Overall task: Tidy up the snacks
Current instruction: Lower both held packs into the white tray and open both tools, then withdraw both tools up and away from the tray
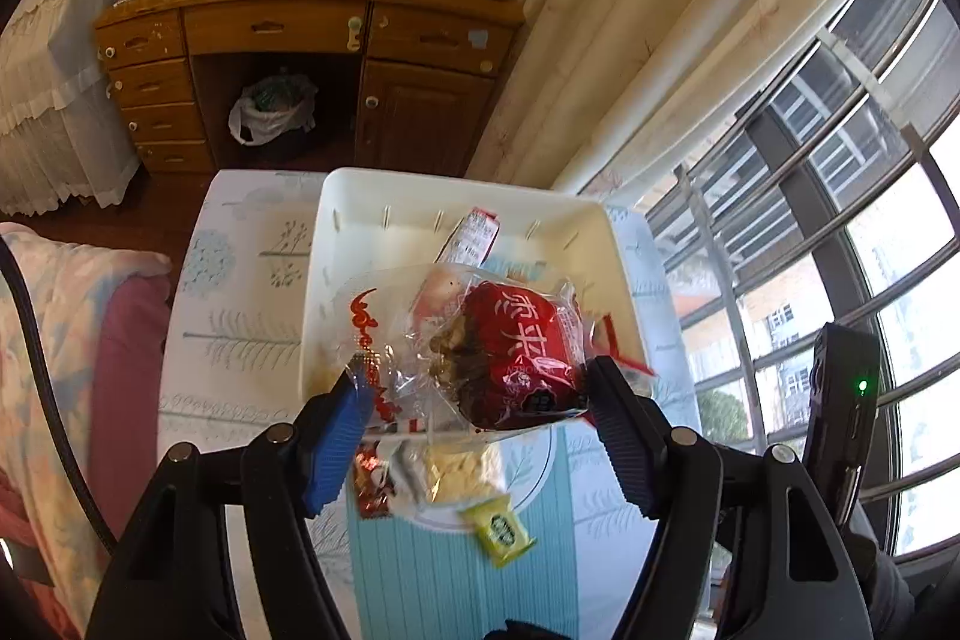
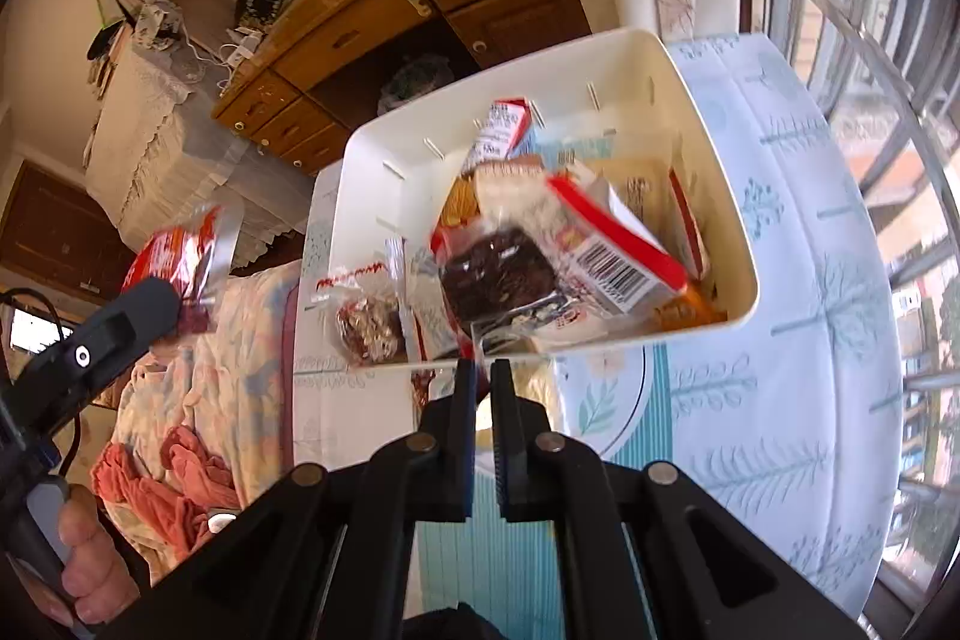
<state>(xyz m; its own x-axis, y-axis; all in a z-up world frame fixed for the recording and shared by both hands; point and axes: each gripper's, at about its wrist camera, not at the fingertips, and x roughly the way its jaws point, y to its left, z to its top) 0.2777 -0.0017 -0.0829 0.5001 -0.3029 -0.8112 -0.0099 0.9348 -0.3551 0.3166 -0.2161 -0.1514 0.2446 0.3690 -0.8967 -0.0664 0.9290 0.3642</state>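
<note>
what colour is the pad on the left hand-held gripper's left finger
Bright blue, ribbed pad. It shows best in the left wrist view, pressed against the clear snack packet.

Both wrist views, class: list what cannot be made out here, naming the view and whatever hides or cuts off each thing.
- Left wrist view: the white bin's contents, mostly hidden behind the red-and-clear snack packet held in the left gripper.
- Left wrist view: the loose snacks on the table, partly covered by that packet and the fingers.
- Right wrist view: what the right gripper pinches; only a thin clear edge shows.
- Right wrist view: the packet at the left, blurred.
</note>
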